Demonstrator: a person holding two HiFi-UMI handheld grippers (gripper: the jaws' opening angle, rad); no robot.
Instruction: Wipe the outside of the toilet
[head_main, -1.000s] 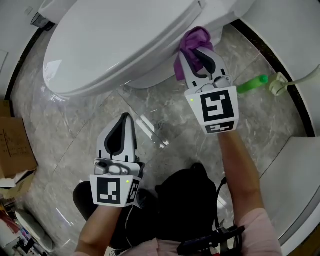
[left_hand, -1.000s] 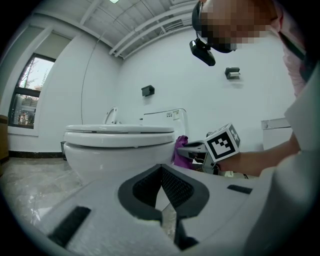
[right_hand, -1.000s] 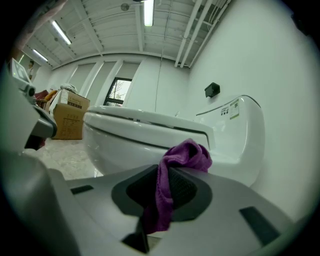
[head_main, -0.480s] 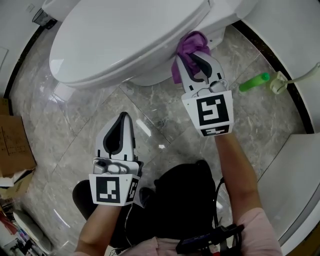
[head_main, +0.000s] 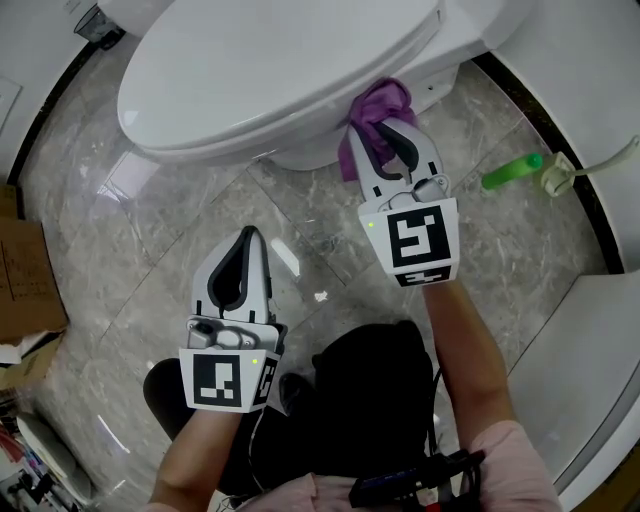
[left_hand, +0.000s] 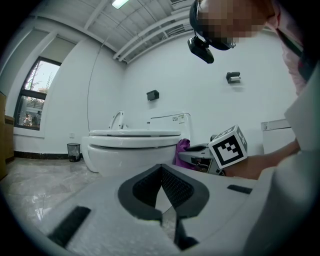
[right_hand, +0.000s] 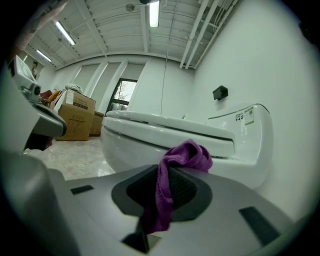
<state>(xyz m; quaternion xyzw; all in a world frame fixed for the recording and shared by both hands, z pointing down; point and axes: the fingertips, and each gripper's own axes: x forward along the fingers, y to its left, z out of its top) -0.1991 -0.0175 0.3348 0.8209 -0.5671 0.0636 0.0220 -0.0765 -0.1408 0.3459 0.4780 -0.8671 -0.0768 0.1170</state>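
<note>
Wiping the bowl's outer side, under the seat rim

My right gripper (head_main: 386, 130) is clamped tight on the purple cloth (head_main: 375, 100). Its bunched end, just past the jaw tips, looks pressed to the toilet (head_main: 300, 60). Next, I judge, comes a sweep along that curve. Off to its side, my left gripper (head_main: 243, 245) idles, jaws together, empty.

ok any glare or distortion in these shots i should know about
Head view: ceiling lights glare in streaks on the glossy floor. Left gripper view: heavy fisheye, dark corners, a mosaic patch at the top. Right gripper view: the same fisheye bows the toilet; the purple cloth is sharp.
</note>
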